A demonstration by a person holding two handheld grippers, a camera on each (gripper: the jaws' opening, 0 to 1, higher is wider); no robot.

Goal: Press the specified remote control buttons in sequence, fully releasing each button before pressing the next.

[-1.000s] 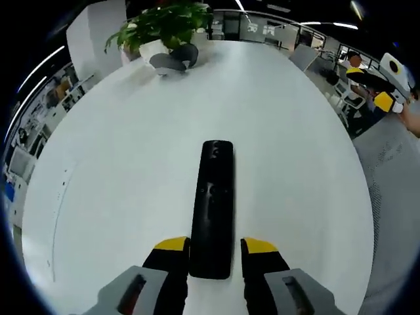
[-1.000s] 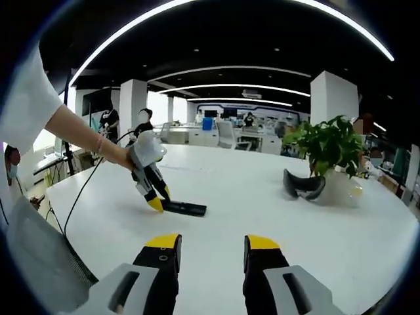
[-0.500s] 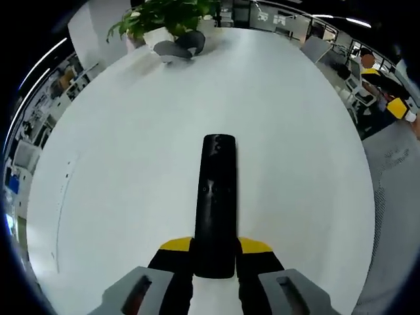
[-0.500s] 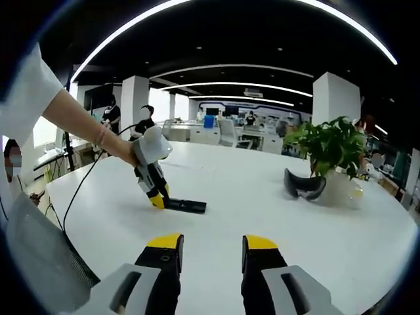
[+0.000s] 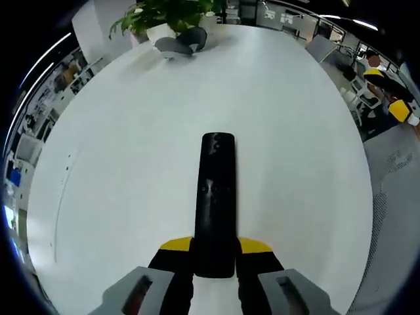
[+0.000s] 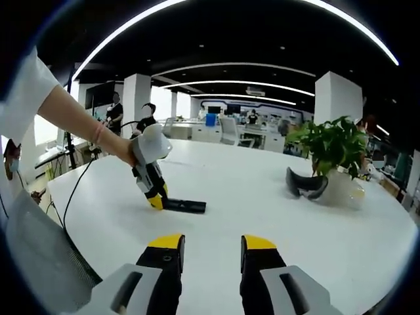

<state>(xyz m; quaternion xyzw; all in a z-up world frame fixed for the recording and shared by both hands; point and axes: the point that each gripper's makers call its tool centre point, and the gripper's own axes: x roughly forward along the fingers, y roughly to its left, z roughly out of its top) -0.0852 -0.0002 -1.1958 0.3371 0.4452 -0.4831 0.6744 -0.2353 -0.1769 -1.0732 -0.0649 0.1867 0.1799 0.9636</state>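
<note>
Holding the remote control (image 5: 215, 203) steady looks like the job right now. The long black remote lies flat on the big white table (image 5: 118, 164), well away from the edges. The left gripper (image 5: 214, 247) has its two yellow-tipped jaws pressed against both sides of the remote's near end, so it is clamped on the remote. In the right gripper view you can see that same left gripper (image 6: 156, 201) from the side, leaning down onto one end of the remote (image 6: 184, 206), with a person's hand (image 6: 125, 152) on top of it. The right gripper (image 6: 209, 243) is up in the air, well apart from the remote, and its jaws stand apart with nothing between them. To do this step well, I think the left one should squeeze just hard enough to stop the remote from sliding, and not lift or tip it. Then the right one can come over slowly and push down on a button with one tip. The buttons are tiny, and I cannot tell which is which from here, so it should go slow and aim with care. It should lift all the way off before the next push. Near the far side sit a potted plant (image 6: 333, 157) and a dark curved thing (image 6: 304, 184) beside it; both are far off and not in the way.
</note>
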